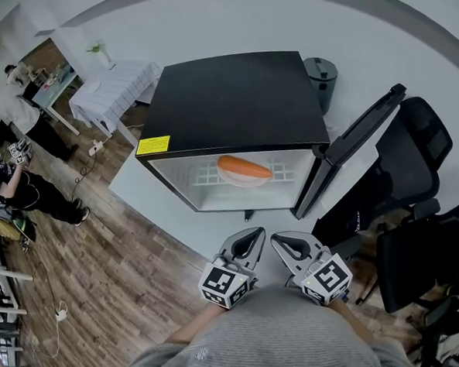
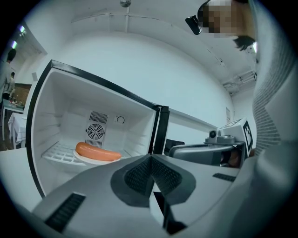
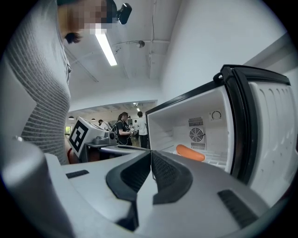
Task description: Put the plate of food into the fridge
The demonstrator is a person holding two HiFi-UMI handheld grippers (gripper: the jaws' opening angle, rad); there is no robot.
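The plate with a sausage lies on the wire shelf inside the fridge, whose door stands open. The fridge is on a white desk. Near the person's body, well apart from the plate, the left gripper and right gripper sit side by side, each with its fingers pressed together on nothing.

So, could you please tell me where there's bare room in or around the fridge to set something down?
The wire shelf is free either side of the plate. The white table is bare in front of the fridge. To its right, the open door and office chairs crowd things.
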